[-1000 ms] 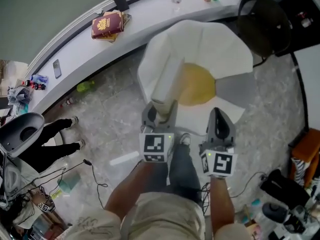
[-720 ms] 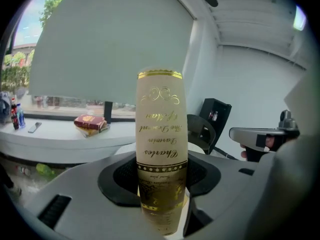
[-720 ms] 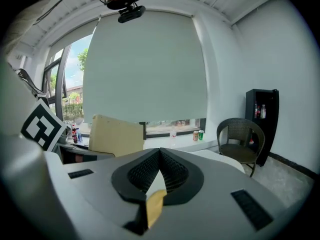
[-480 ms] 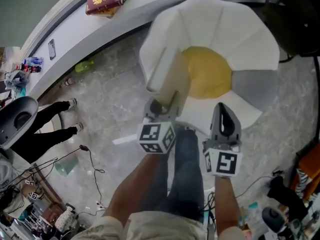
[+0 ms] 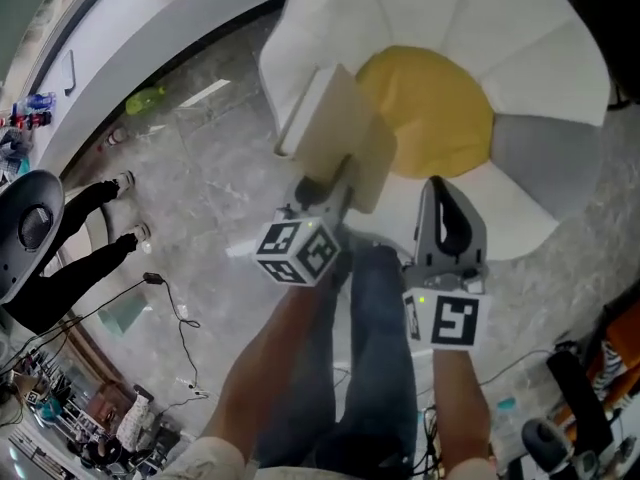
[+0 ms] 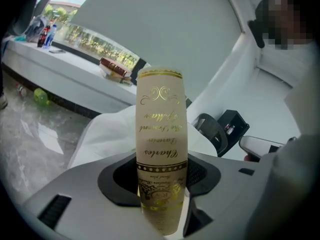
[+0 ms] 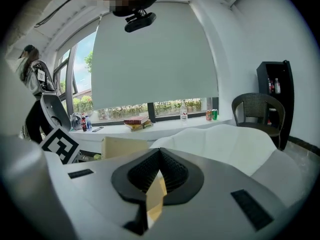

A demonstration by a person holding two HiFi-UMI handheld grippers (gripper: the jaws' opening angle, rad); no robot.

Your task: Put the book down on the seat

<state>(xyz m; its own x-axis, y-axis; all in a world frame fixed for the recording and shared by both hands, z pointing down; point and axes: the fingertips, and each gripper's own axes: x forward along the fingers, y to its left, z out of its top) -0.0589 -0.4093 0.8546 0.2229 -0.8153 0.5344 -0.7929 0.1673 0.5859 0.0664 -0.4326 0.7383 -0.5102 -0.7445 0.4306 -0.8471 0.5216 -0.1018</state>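
A cream book (image 5: 335,133) with gold lettering on its spine (image 6: 161,134) is clamped upright in my left gripper (image 5: 325,196), whose jaws (image 6: 162,184) press on its lower end. The book hangs over the front left petal of the white flower-shaped seat (image 5: 440,8), just left of the seat's round yellow cushion (image 5: 430,108). My right gripper (image 5: 437,183) is shut and empty, at the seat's front edge to the right of the book. In the right gripper view the closed jaws (image 7: 159,156) point across the seat, with the book (image 7: 125,146) to their left.
A curved white ledge (image 5: 150,58) runs behind the seat, carrying stacked books (image 7: 136,123), a bottle and cans (image 7: 212,115). A green bottle (image 5: 145,98) lies on the floor below it. A person's black-clad legs (image 5: 70,258) and cables (image 5: 170,308) are at left. A black chair (image 7: 257,109) stands at right.
The seat has come closer and lower in the head view. My left gripper has carried the book forward over the seat's front petal and tilted it rightward. The right gripper stays shut alongside.
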